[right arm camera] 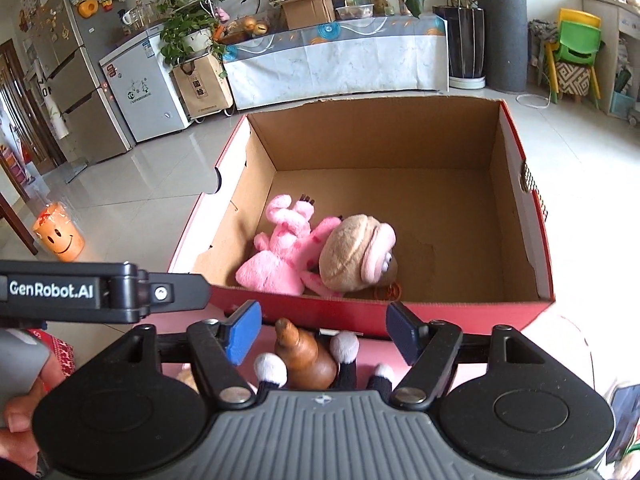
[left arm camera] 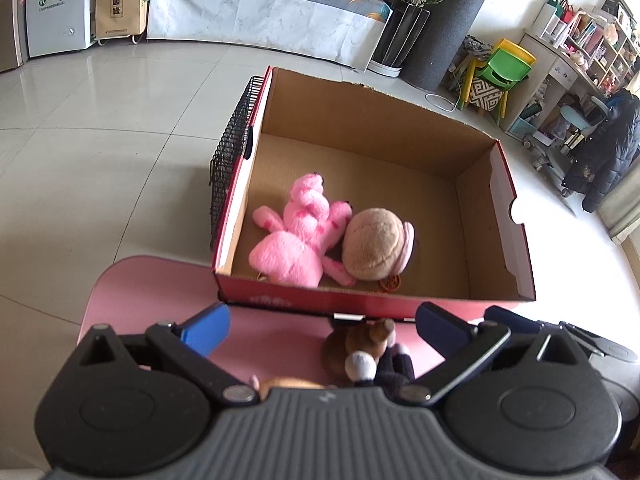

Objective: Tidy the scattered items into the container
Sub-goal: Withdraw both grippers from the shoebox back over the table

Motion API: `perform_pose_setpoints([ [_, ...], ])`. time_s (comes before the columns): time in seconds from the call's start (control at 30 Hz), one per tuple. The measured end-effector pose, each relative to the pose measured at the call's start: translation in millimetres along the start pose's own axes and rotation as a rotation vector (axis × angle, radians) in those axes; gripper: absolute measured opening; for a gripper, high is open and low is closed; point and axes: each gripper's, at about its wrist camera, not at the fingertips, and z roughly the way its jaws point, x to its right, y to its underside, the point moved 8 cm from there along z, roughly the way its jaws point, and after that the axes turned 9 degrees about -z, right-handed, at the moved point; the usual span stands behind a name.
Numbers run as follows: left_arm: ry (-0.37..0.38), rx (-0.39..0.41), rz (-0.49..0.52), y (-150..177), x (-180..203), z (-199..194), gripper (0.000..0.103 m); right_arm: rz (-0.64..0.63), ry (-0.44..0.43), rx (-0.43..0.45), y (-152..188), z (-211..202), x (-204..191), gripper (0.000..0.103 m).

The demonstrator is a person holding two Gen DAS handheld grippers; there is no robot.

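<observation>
Brown plush toy (right arm camera: 306, 362) between the open right gripper (right arm camera: 324, 334) pads, untouched.

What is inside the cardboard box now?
Inside the box lie a pink plush and a beige plush, touching. An orange item peeks from under the beige one; most of it is covered.

Brown plush toy (right arm camera: 308, 360) partly hidden behind right gripper (right arm camera: 324, 334) body

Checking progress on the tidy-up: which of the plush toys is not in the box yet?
The brown plush with white paws, lying on the pink table in front of the cardboard box. The pink plush and tan round plush already lie inside.
</observation>
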Motion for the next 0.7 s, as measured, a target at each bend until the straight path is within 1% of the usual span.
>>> perform_pose_setpoints([
  [0.03, -0.002, -0.001, -0.002, 2, -1, -2, 0.103, 0.006, 0.001, -0.004, 2, -2, 0, 0.075],
  [0.13, -0.011, -0.003, -0.01, 9, -7, -7, 0.103, 0.009, 0.004, -0.01, 9, -9, 0, 0.075],
  [0.2, -0.026, -0.008, -0.012, 14, -12, -9, 0.103, 0.005, -0.007, -0.009, 14, -13, -3, 0.075],
  [0.33, -0.053, -0.021, -0.023, 22, -22, -11, 0.103, 0.011, -0.038, -0.035, 27, -16, -10, 0.075],
  [0.5, -0.085, -0.04, -0.017, 33, -30, -12, 0.103, -0.062, -0.068, -0.067, 44, -19, -28, 0.075],
  [0.7, -0.096, -0.065, -0.008, 46, -35, -13, 0.103, -0.13, -0.119, -0.098, 65, -20, -50, 0.076],
])
